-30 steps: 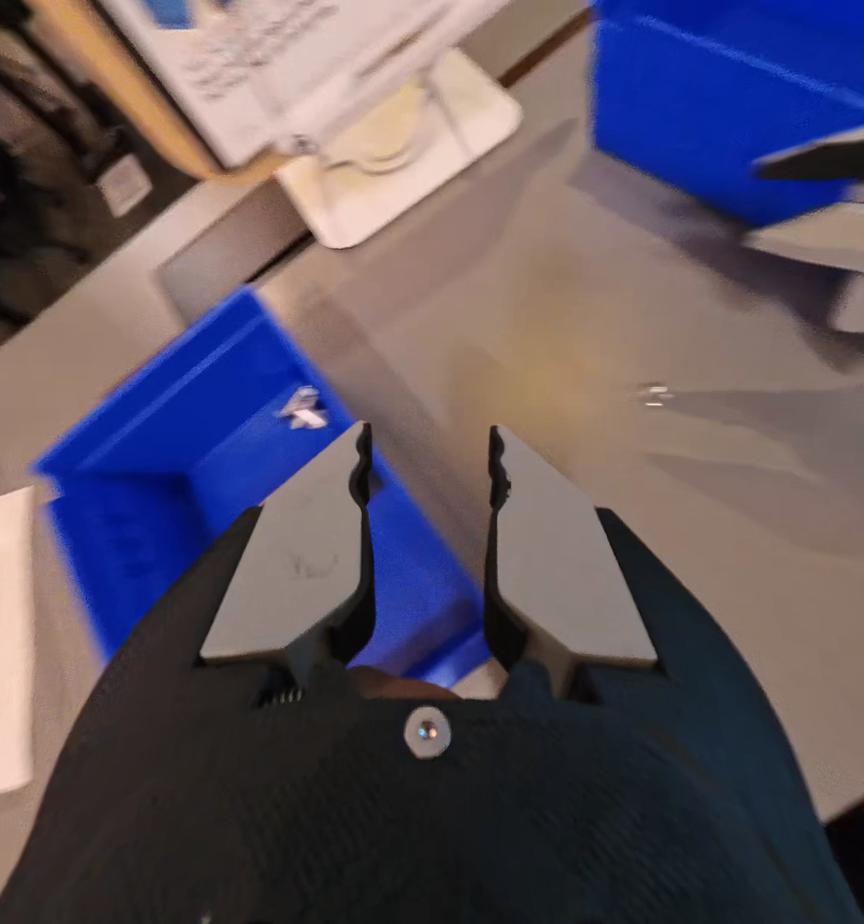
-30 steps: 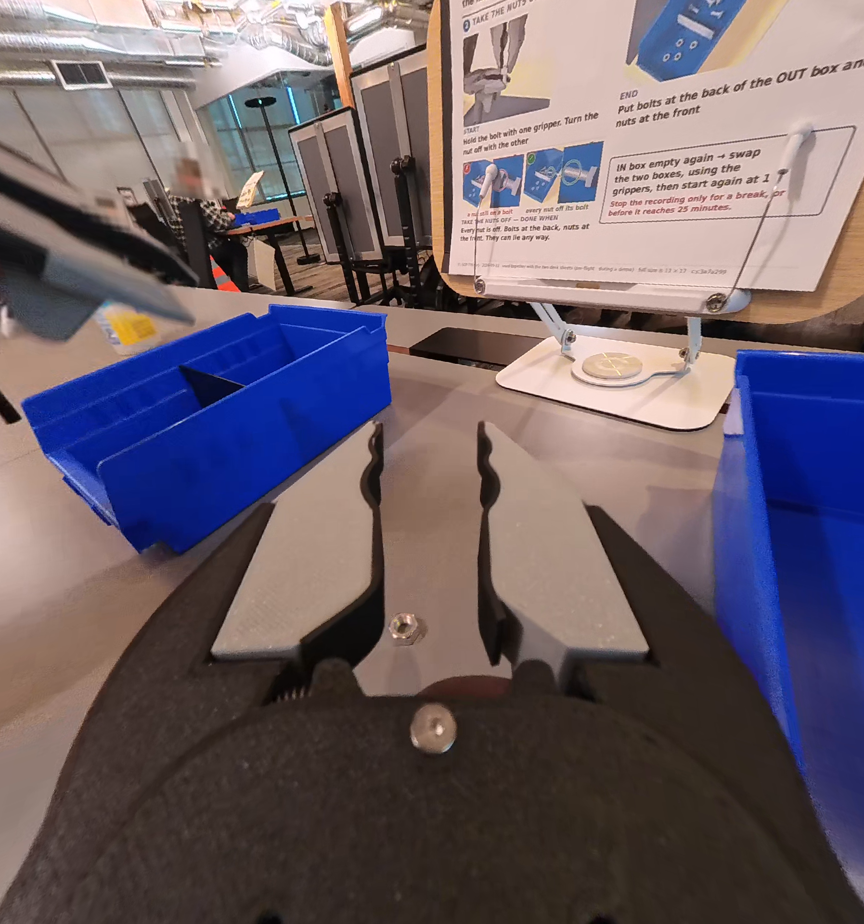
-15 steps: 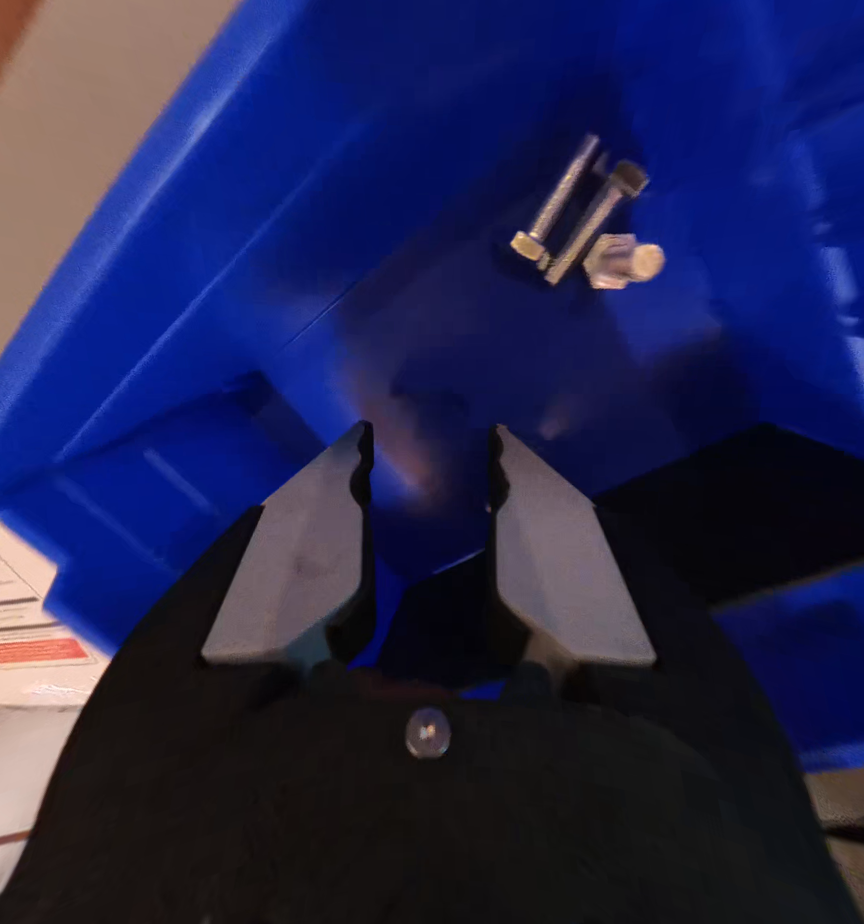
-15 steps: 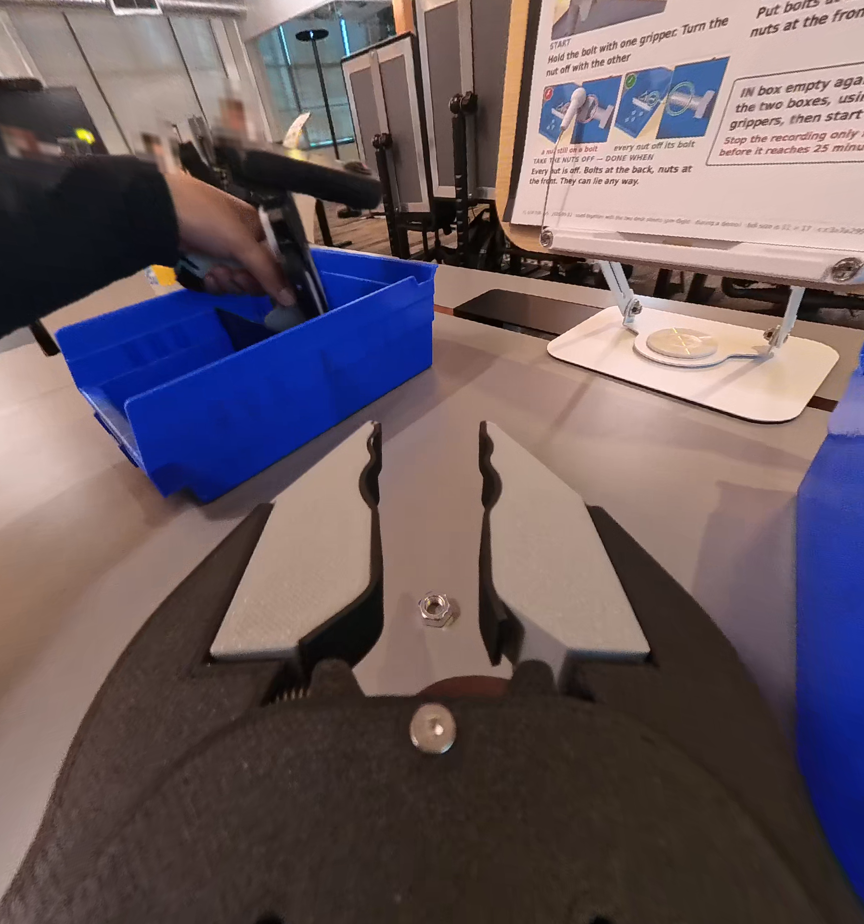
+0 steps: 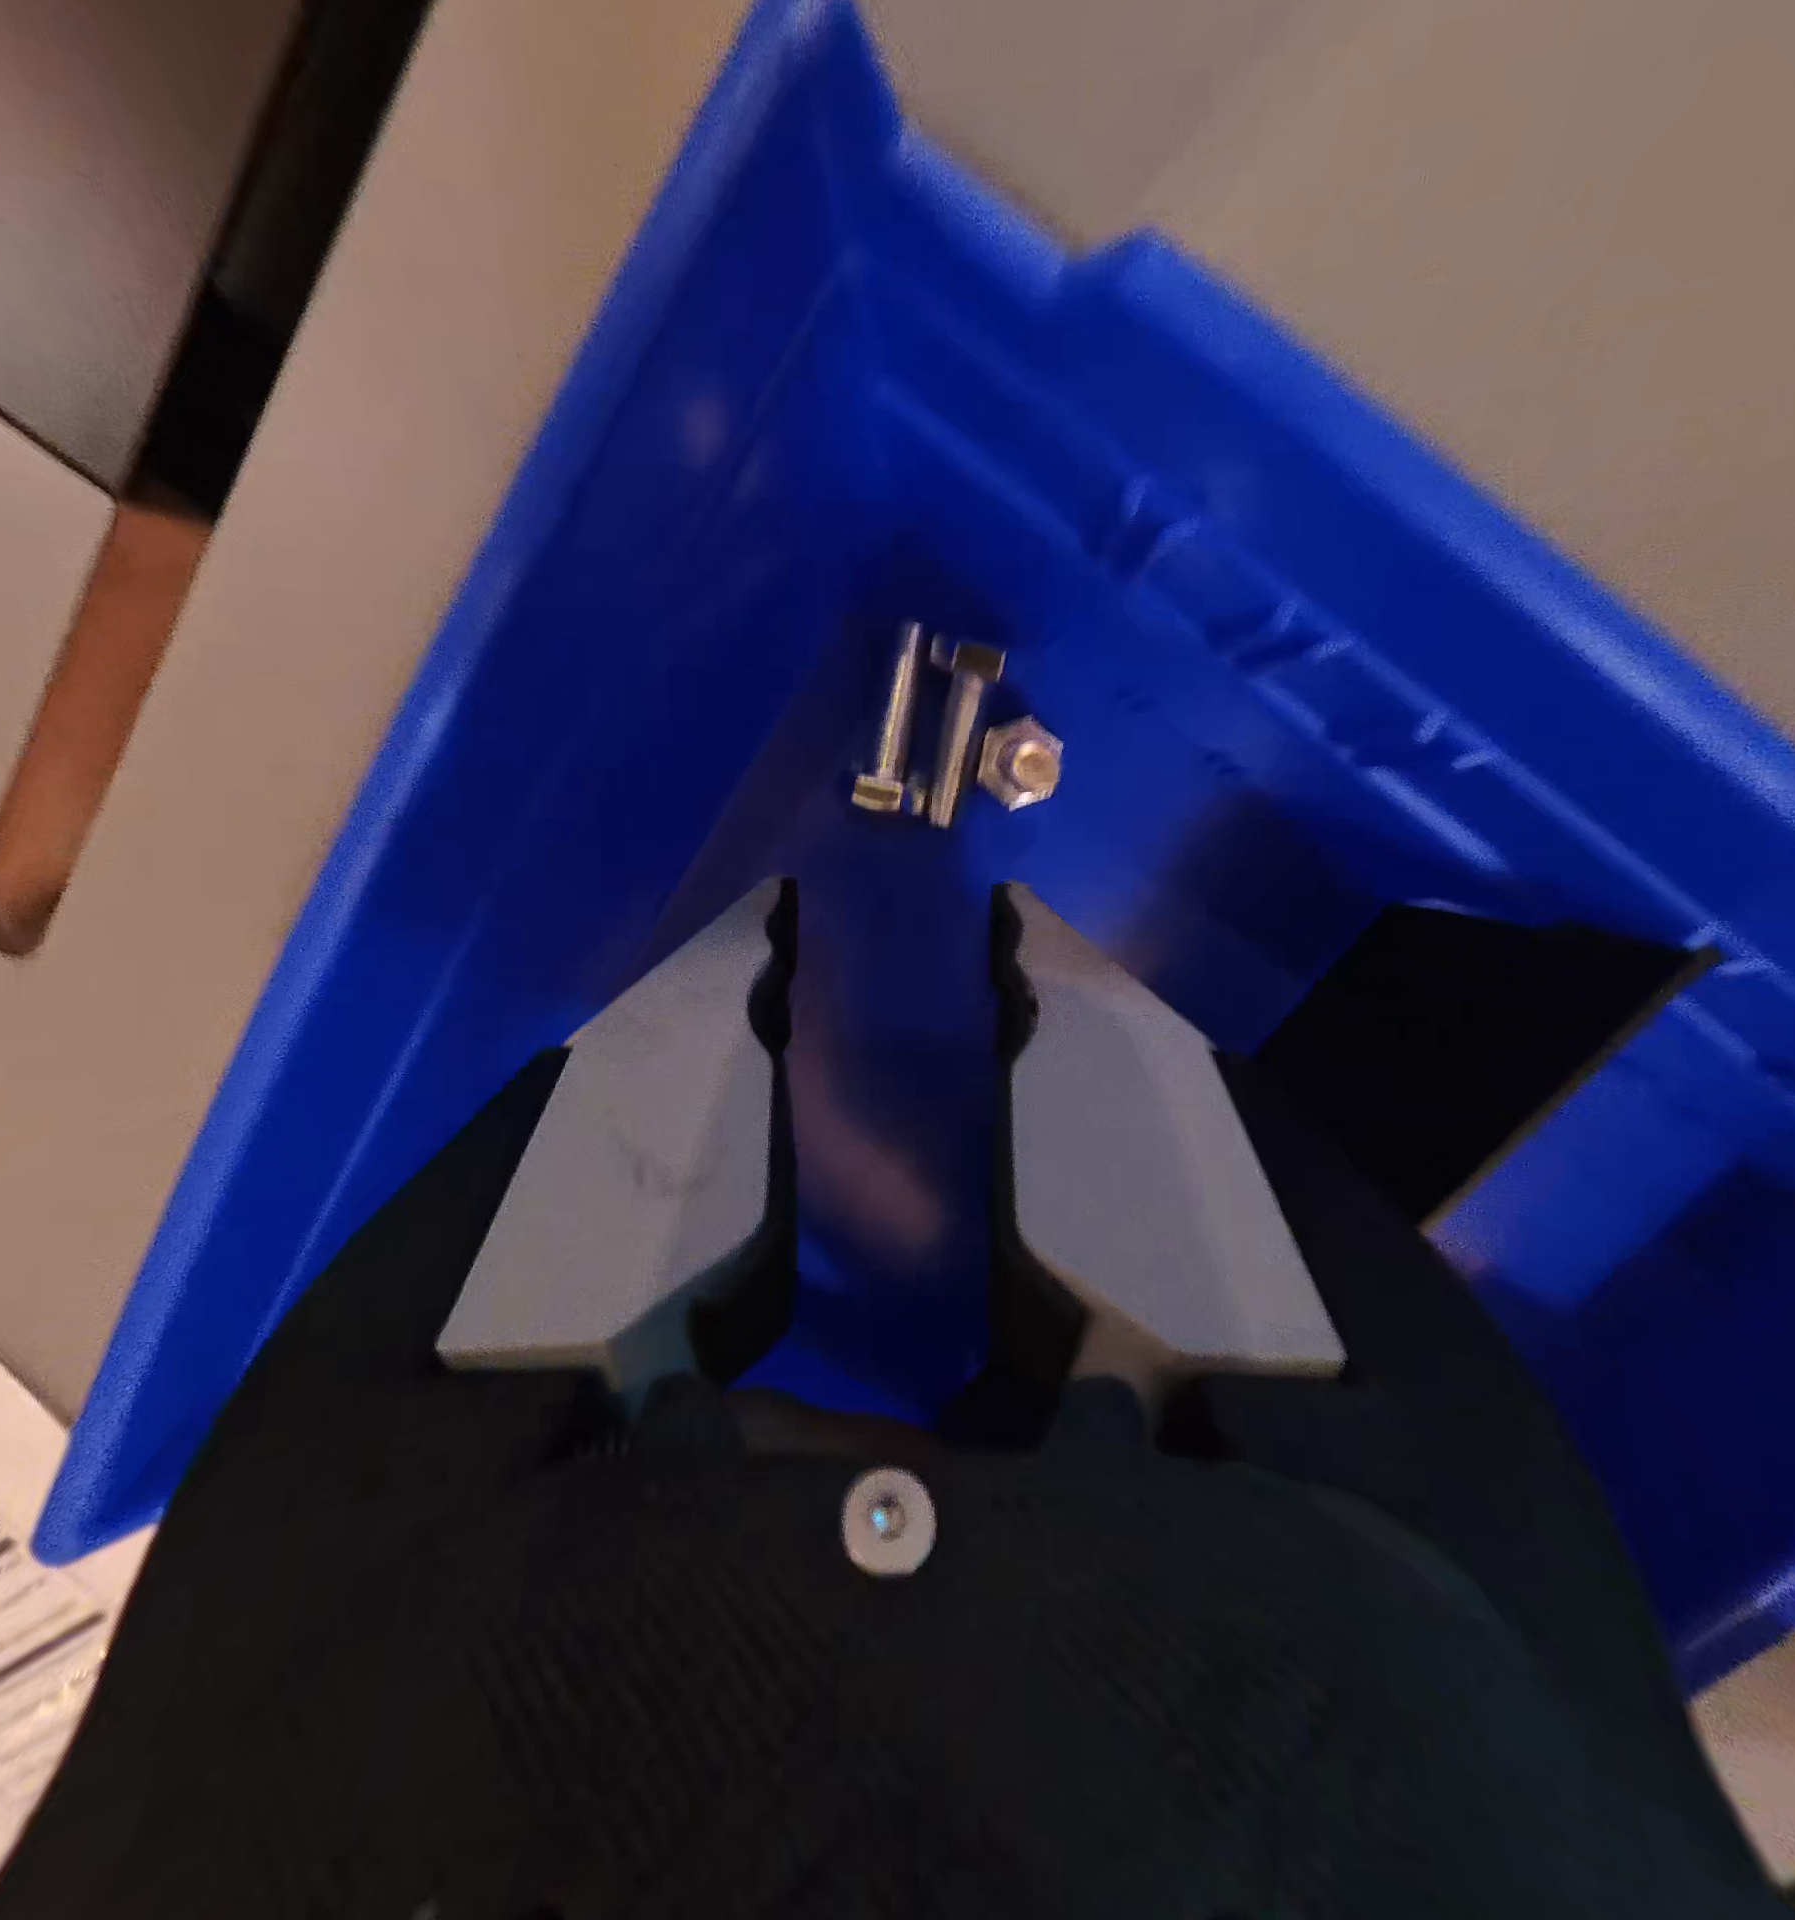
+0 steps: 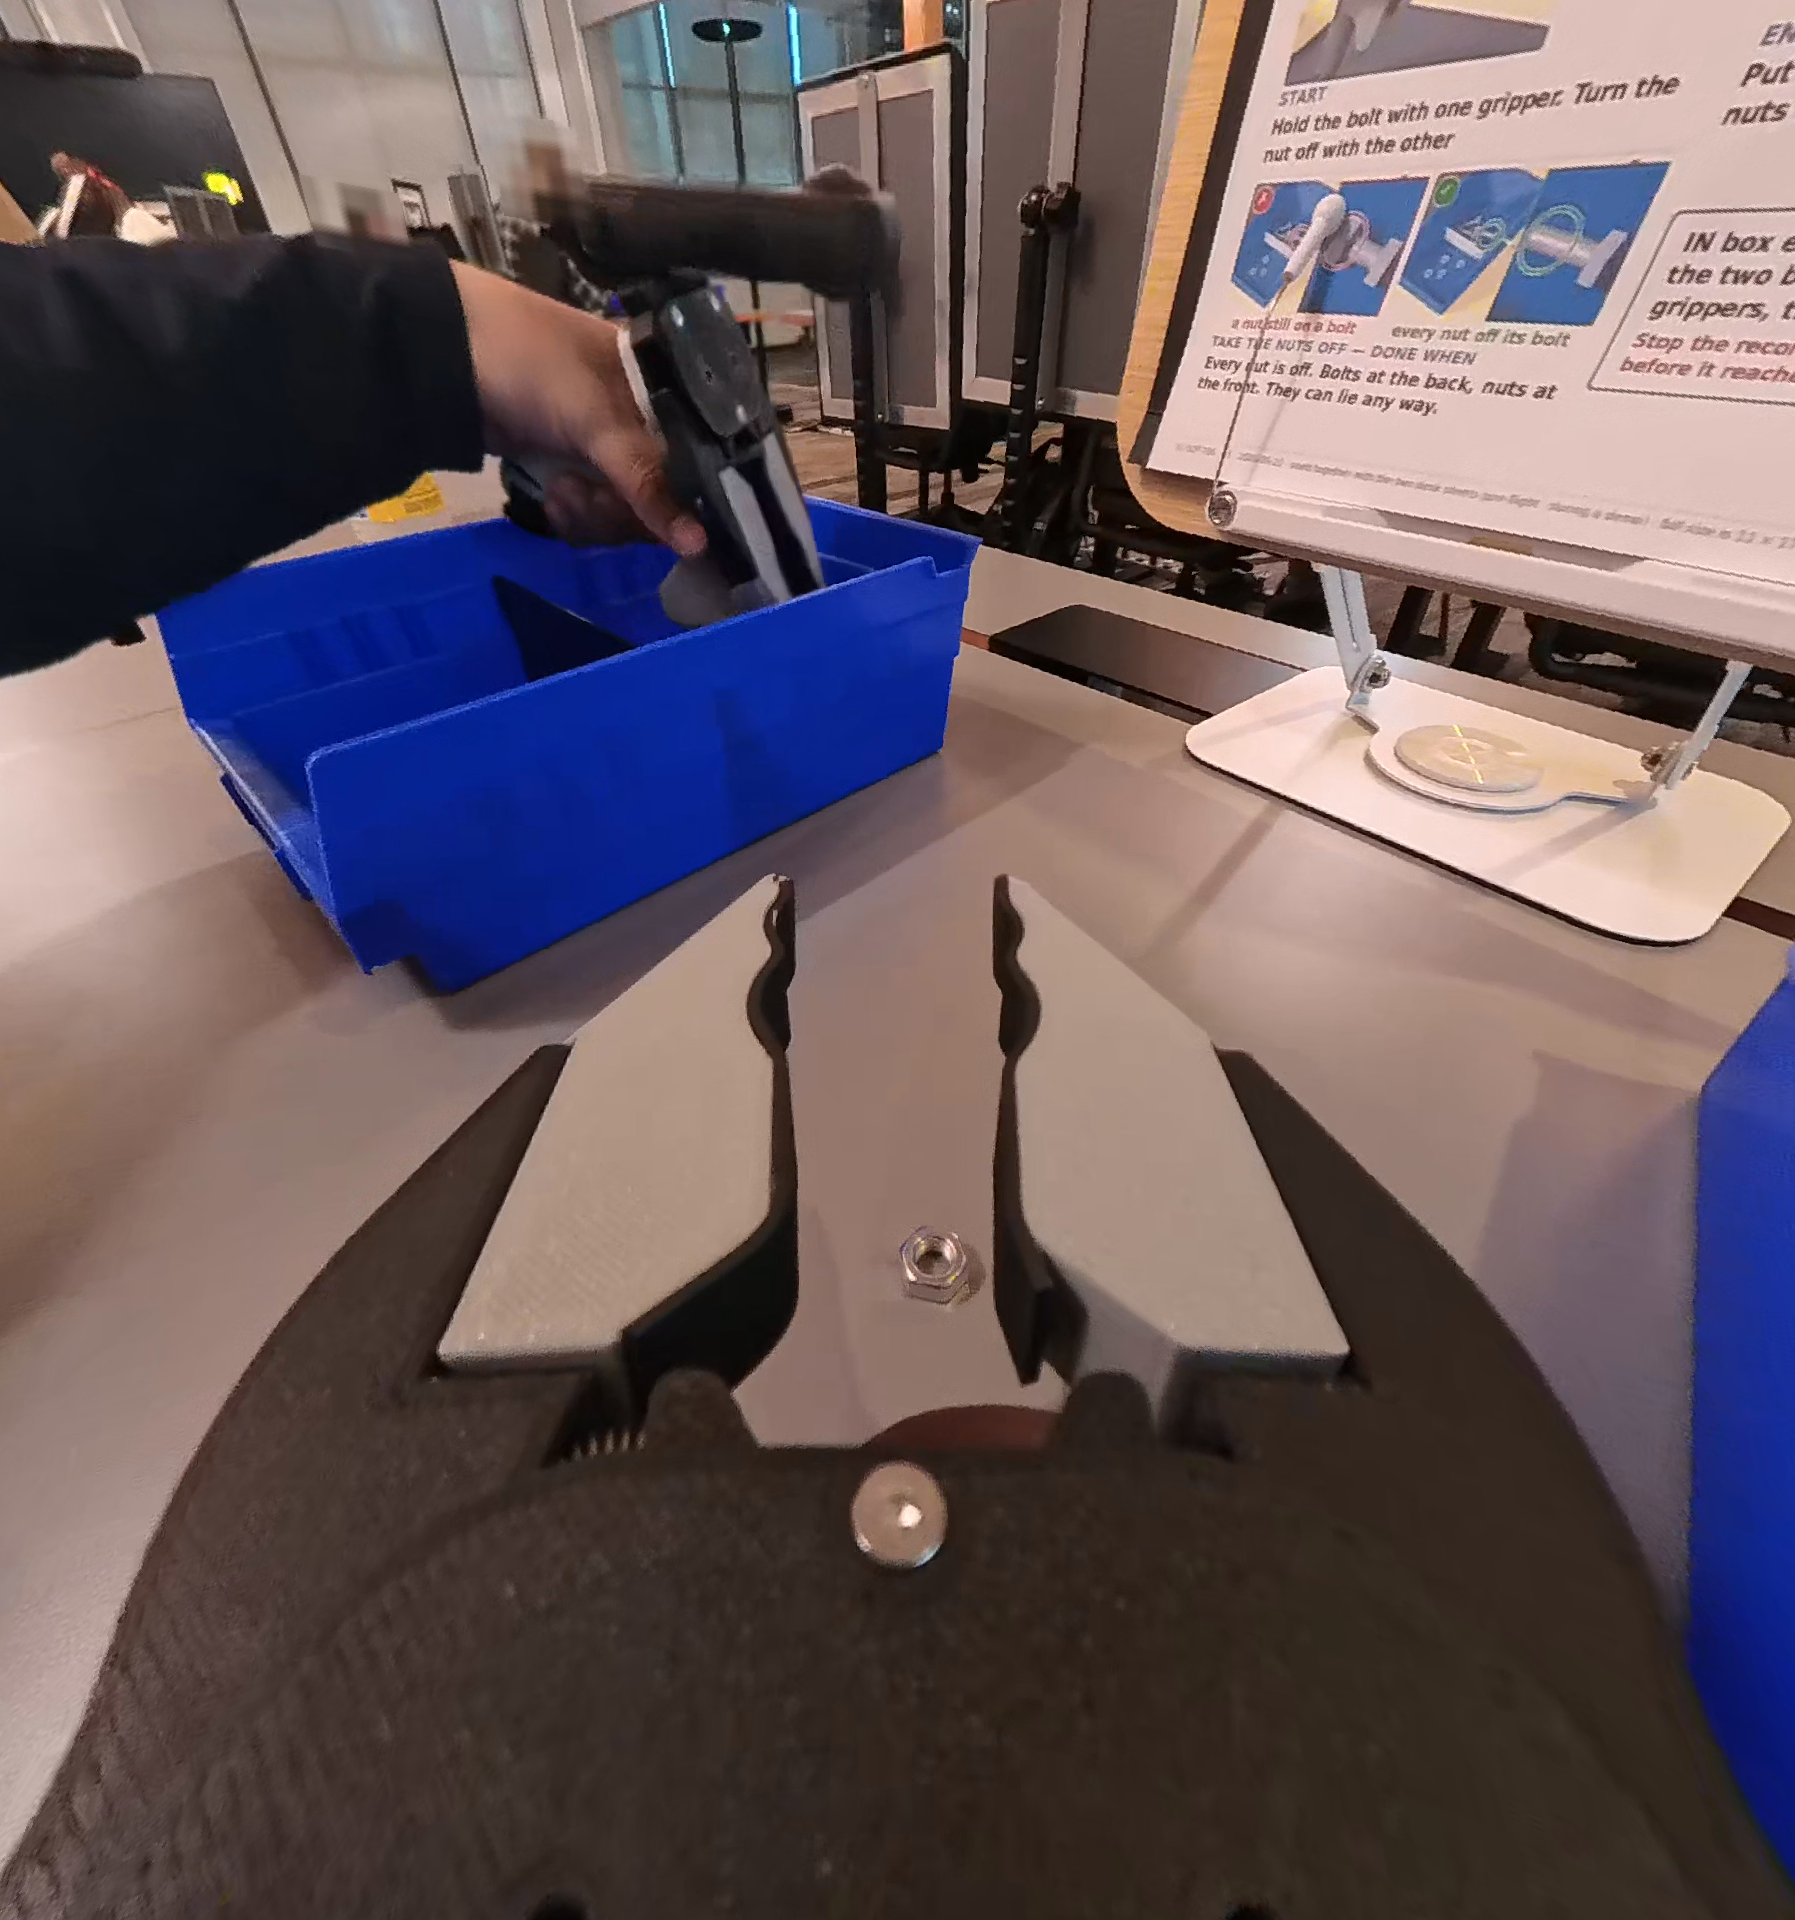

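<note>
Now the left gripper (image 5: 891,894) is down inside the blue bin (image 5: 519,790), jaws apart and holding nothing, pointed at three bolts (image 5: 950,727) bunched in the bin's far corner just ahead of its tips. Over on the grey table (image 6: 1132,883), the right gripper (image 6: 891,894) sits low with its jaws also apart, a loose nut (image 6: 932,1262) lying on the tabletop between its fingers, nearer the right one. Off to its right, the edge of a second blue bin (image 6: 1776,1299) shows.
</note>
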Tool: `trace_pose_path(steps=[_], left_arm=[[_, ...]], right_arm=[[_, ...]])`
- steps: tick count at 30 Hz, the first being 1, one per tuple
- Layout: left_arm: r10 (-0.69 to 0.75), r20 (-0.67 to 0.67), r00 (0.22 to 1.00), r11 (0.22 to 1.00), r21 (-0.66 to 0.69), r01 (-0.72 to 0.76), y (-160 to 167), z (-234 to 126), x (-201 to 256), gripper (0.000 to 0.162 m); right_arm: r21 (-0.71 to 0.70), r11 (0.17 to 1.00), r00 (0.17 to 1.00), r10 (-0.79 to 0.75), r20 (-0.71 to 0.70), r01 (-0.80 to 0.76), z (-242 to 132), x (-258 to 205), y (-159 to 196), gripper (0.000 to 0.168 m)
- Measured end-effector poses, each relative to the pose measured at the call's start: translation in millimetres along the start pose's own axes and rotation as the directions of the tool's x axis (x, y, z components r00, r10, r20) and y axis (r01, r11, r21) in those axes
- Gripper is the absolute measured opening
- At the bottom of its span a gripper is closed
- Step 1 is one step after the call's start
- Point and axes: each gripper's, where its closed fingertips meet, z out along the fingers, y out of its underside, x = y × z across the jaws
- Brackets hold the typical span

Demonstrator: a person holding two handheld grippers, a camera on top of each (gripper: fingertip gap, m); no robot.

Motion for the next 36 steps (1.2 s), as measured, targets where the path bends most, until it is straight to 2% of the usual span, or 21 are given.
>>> trace_pose_path(steps=[4, 7, 8, 10, 18, 22, 26, 29, 32, 36], left_arm=[[-0.073, -0.099, 0.992, 0.992, 0.091, 0.082, -23.7, -4.8, 9.7, 0.035], [-0.099, -0.060, 0.993, 0.991, 0.086, 0.104, -27.0, 1.5, 3.9, 0.034], [-0.124, -0.095, 0.988, 0.985, 0.106, 0.134, -31.4, 1.5, 8.0, 0.025], [-0.158, -0.128, 0.979, 0.983, 0.075, 0.168, -28.6, 5.4, 13.9, 0.024], [-0.161, -0.092, 0.983, 0.986, 0.035, 0.165, -21.2, 3.6, 22.7, 0.030], [-0.159, -0.028, 0.987, 0.987, 0.019, 0.160, -19.7, 13.3, 20.2, 0.010], [-0.179, 0.027, 0.983, 0.984, 0.021, 0.179, -19.6, 9.2, 18.1, 0.008], [-0.211, 0.044, 0.977, 0.976, 0.063, 0.208, -20.3, -13.7, 18.3, 0.008], [-0.228, 0.059, 0.972, 0.963, 0.164, 0.216, -26.5, -53.7, 23.8, 0.008], [-0.196, 0.004, 0.981, 0.925, 0.333, 0.183, -41.9, -112.7, 69.9, 0.008]], right_arm=[[-0.004, 0.999, 0.999, -0.032, -0.016, 0.032, 0.3, 1.5, 1.4, 0.035], [0.002, 0.999, 0.999, -0.035, -0.025, 0.035, -0.8, 3.8, 0.4, 0.034], [0.007, 0.999, 0.999, -0.031, -0.025, 0.031, -1.2, 4.1, -0.4, 0.034], [0.011, 1.000, 0.999, -0.024, -0.022, 0.025, -1.8, 4.3, -1.4, 0.034], [0.026, 0.999, 0.999, -0.034, -0.011, 0.034, -4.2, -0.5, -6.1, 0.034], [0.037, 0.997, 0.997, -0.069, -0.019, 0.070, -5.3, -2.8, -8.9, 0.034], [0.040, 0.993, 0.993, -0.112, -0.039, 0.114, -5.8, -1.9, -9.2, 0.034], [0.041, 0.992, 0.993, -0.116, -0.036, 0.117, -5.9, -3.3, -9.9, 0.033], [0.050, 0.994, 0.995, -0.092, -0.033, 0.094, -7.4, -1.3, -12.2, 0.034], [0.048, 0.999, 1.000, -0.015, -0.006, 0.015, -8.0, 4.5, -12.3, 0.035]])
